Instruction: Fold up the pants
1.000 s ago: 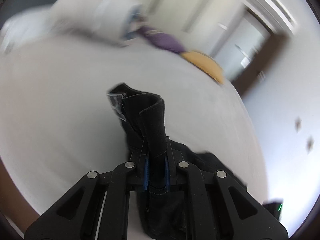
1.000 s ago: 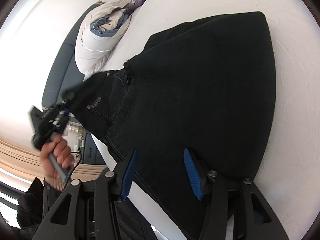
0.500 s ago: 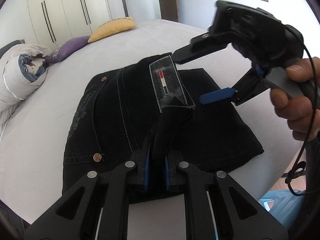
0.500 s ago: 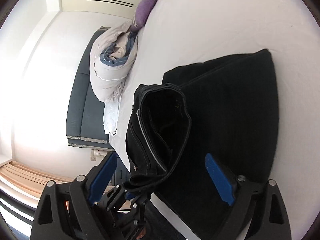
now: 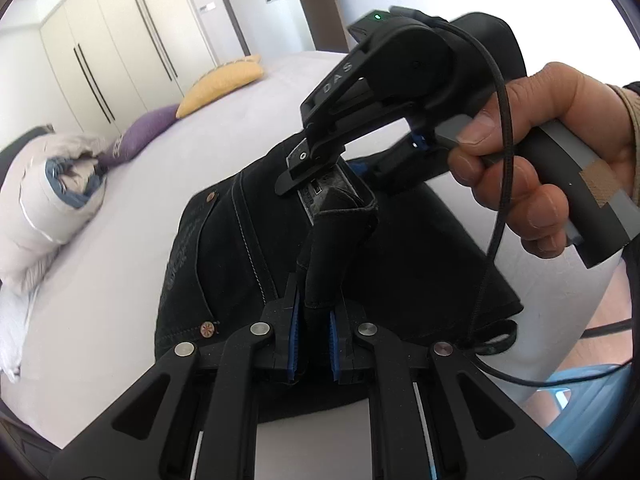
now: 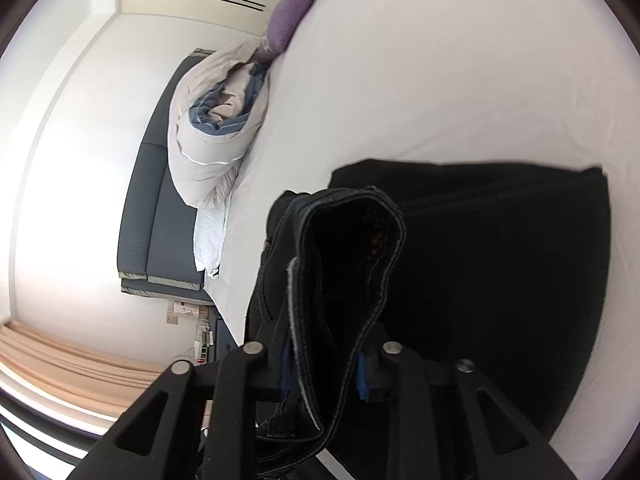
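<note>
Black pants (image 5: 224, 264) lie folded on the white bed (image 5: 120, 260), their waistband lifted above the pile. My left gripper (image 5: 312, 344) is shut on one stretch of that waistband. Just beyond it, my right gripper (image 5: 320, 178), held by a hand (image 5: 540, 160), grips the same waistband near the label. In the right wrist view the right gripper (image 6: 324, 368) has its jaws closing, with a loop of waistband between the blue pads and both pads touching the cloth. The rest of the pants (image 6: 500, 260) lies flat behind.
A rolled duvet (image 5: 36, 208) lies at the head of the bed, with a purple pillow (image 5: 148, 128) and a yellow pillow (image 5: 224, 82) beside it. Wardrobe doors (image 5: 120, 52) stand behind. A blue stool (image 5: 580, 412) sits by the bed's near edge. A dark headboard (image 6: 160, 208) is at the left.
The left gripper swung across and rolled, carrying the waistband over the folded legs. The right gripper spread wide around the raised waistband, then closed onto it beside the left one.
</note>
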A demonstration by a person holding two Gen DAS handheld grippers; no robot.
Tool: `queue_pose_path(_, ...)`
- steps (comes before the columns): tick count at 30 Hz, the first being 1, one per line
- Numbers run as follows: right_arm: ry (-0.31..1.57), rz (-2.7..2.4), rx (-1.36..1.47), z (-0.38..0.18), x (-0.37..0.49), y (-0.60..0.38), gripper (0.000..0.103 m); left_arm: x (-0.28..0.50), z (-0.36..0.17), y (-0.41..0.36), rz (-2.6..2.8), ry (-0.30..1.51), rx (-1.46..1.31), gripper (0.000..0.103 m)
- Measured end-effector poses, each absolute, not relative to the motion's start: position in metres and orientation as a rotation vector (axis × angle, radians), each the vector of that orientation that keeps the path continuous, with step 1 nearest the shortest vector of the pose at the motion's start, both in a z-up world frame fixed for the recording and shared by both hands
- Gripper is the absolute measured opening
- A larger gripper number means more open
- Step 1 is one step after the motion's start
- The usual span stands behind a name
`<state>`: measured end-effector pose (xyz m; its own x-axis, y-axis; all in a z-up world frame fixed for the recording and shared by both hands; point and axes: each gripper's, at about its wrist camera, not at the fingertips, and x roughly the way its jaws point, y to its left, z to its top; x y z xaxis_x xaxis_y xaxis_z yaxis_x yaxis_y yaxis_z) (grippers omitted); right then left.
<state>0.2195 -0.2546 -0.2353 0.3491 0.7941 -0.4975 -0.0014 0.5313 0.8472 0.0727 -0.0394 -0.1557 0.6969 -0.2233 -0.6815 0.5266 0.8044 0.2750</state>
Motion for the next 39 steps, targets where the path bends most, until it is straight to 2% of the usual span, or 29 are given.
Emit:
queue_pose_path(8, 1.042, 0.610, 0.868, -0.223, 0.208, -0.301, 0.019, 0.047, -0.141, -0.076, -0.501, 0.628, 0.514, 0.010)
queue_pose_path(15, 1.084, 0.530, 0.900, -0.267, 0.184, -0.329, 0.019, 0.030, -0.175, -0.102, -0.539, 0.701, 0.536, 0.010)
queue_pose_path(23, 1.073, 0.514, 0.922, -0.288, 0.177, -0.334, 0.018, 0.028, -0.212, -0.106, -0.537, 0.750, 0.601, 0.011)
queue_pose_path(29, 1.086, 0.525, 0.942, -0.291, 0.175, -0.341, 0.021, 0.015, -0.210, -0.118, -0.488, 0.740, 0.625, 0.013)
queue_pose_path(32, 1.087, 0.517, 0.927, -0.287, 0.175, -0.342, 0.025, 0.005, -0.200, -0.113, -0.524, 0.751, 0.606, 0.021)
queue_pose_path(35, 1.086, 0.506, 0.937, -0.287, 0.176, -0.347, 0.028, -0.007, -0.187, -0.102, -0.583, 0.764, 0.561, 0.035)
queue_pose_path(36, 1.089, 0.502, 0.934, -0.285, 0.176, -0.347, 0.032, -0.011, -0.182, -0.096, -0.605, 0.774, 0.535, 0.061)
queue_pose_path(37, 1.089, 0.496, 0.928, -0.283, 0.175, -0.348, 0.033, -0.015, -0.171, -0.086, -0.609, 0.762, 0.511, 0.077)
queue_pose_path(39, 1.089, 0.460, 0.907, -0.274, 0.173, -0.352, 0.037, -0.023, -0.154, -0.070, -0.593, 0.724, 0.457, 0.079)
